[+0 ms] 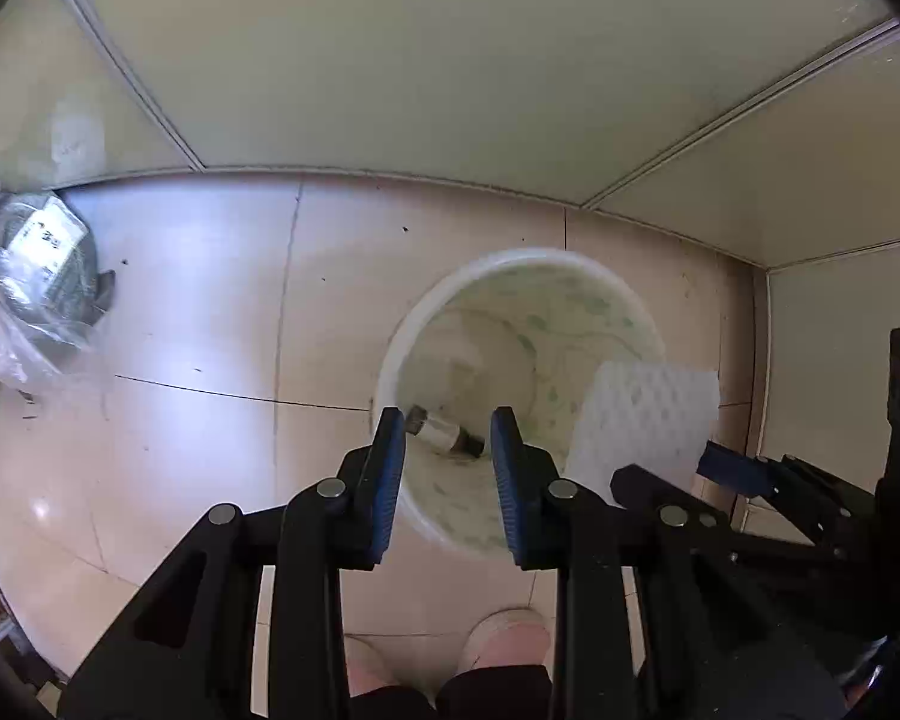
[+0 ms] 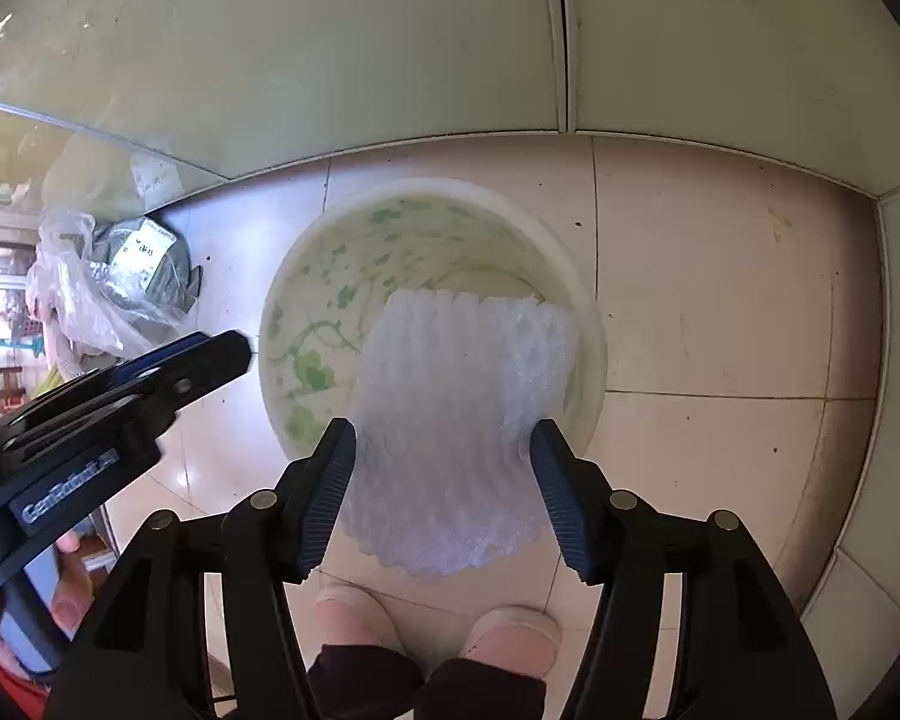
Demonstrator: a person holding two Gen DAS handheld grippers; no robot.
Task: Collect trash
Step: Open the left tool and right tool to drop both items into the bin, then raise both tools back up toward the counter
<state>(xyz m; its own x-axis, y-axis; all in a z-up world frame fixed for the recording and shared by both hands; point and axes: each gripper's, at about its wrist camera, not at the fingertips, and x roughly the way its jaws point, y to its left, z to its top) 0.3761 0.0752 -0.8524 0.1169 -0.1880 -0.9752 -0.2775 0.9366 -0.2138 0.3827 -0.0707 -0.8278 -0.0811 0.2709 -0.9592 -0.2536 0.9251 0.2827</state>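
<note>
Two handheld grippers point steeply down over a beige tiled floor [image 1: 210,312] that meets pale green wall panels [image 1: 450,60] in a corner. On the floor near that corner stands a white plastic bucket [image 2: 594,354], its inner wall printed with green leaves and vines.

Against the wall well to the left of the bucket lies a clear plastic bag [image 2: 84,294] beside a grey bundle with a white label [image 2: 150,258].

A sheet of white foam packing wrap [image 2: 450,438], ridged and translucent, hangs between the blue-padded fingers of the right gripper [image 2: 444,462]. Its far end dips over the bucket's near rim and into the opening. The jaws stand about half open, with the sheet's edges at or just inside the pads; whether the pads still press on it cannot be told.

The left gripper [image 1: 447,456] hangs over the left part of the bucket's mouth with its jaws set narrow and nothing between them. In its view the foam sheet [image 1: 642,420] shows at the bucket's right rim, beside one blue pad of the right gripper.

At the bottom of the bucket lies a small metal cylinder with dark ends [image 1: 444,435], on its side.

Below both grippers, the toes of the person's pink slippers [image 2: 510,630] rest on the tiles.
</note>
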